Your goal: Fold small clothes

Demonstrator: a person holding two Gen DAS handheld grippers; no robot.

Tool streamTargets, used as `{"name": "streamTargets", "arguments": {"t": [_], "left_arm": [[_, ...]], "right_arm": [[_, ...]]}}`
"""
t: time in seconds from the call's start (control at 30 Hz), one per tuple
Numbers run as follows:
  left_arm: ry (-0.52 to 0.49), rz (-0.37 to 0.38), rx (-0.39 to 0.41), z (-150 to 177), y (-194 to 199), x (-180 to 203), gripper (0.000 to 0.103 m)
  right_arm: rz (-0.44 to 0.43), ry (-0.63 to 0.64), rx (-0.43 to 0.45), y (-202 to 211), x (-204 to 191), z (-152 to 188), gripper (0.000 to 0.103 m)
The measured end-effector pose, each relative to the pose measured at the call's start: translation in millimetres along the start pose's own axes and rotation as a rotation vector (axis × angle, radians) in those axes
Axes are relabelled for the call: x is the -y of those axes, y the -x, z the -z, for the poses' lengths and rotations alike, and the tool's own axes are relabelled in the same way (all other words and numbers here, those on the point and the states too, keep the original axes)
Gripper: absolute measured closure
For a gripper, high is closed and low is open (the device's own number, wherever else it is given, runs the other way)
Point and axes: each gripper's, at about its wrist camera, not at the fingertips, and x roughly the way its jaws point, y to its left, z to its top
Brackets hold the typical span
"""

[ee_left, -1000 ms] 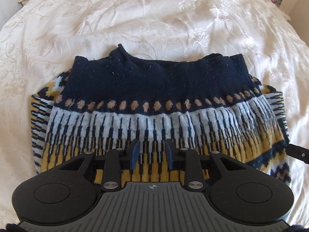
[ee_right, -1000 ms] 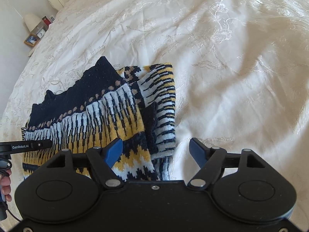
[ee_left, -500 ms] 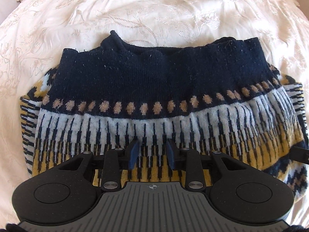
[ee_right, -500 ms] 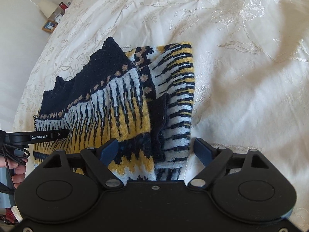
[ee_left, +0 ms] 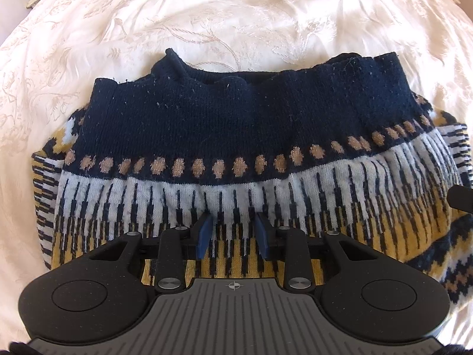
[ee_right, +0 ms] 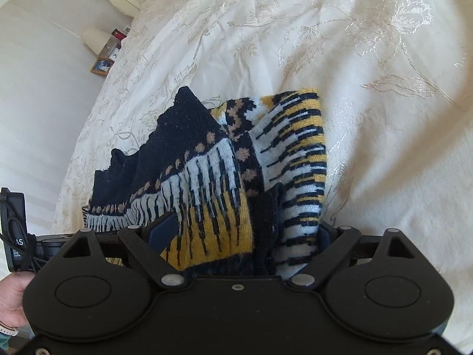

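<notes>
Sweater [ee_left: 236, 159] fills more of my left view than it did a second ago; I have brought both tools in close, so the next fold is near. It lies part-folded on the cream embroidered bedspread [ee_left: 224, 14], navy collar band away from me, yellow and white pattern toward me; my left gripper [ee_left: 233, 233] hovers over the patterned middle, its blue fingers parted a little with nothing pinched between them. At the right, my right gripper [ee_right: 239, 233] has closed in around the near end of the sweater, where the layers stack; the knit now sits between its wide-set fingers [ee_right: 161, 230], but I judge them not yet clamped. That thick bundle is the obstacle; several layers may slip if I bite only some. My own hand [ee_right: 11, 298] and the other tool crowd the left edge of the right view; a photo frame [ee_right: 102, 66] and small things on a bedside table stand well apart.
</notes>
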Motion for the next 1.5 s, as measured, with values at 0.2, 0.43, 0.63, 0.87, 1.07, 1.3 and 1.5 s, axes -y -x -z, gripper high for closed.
{"name": "streamTargets", "arguments": {"t": [0.2,0.43,0.63,0.87,1.07,1.3,1.5], "left_arm": [[0.028,0.002,-0.01,-8.7,4.4,2.3,0.072],[0.113,0.029,0.008,-41.1,10.0,-1.6,0.073],[0.122,-0.001,-0.002,-66.7,-8.3,4.7,0.072],[0.109,-0.019,0.007,-68.3,-14.7,9.2,0.071],[0.141,0.014,0.077,-48.7,22.3,-2.0,0.072],[0.096,0.002,0.11,-5.1,74.9,-6.0,0.071],[0.095,-0.019,0.049,40.9,91.6,-26.8,0.071]], "right_arm": [[-0.029,-0.003,0.017,1.5,3.3,2.2,0.009],[-0.067,-0.011,0.004,13.2,7.9,10.9,0.009],[-0.089,-0.03,-0.003,21.0,9.4,18.3,0.011],[-0.063,-0.028,-0.013,22.0,7.9,22.4,0.036],[0.009,-0.009,-0.008,24.2,2.9,22.8,0.06],[0.09,0.025,-0.002,23.4,-14.3,21.9,0.065],[0.154,0.058,0.0,31.0,-38.0,18.2,0.067]]}}
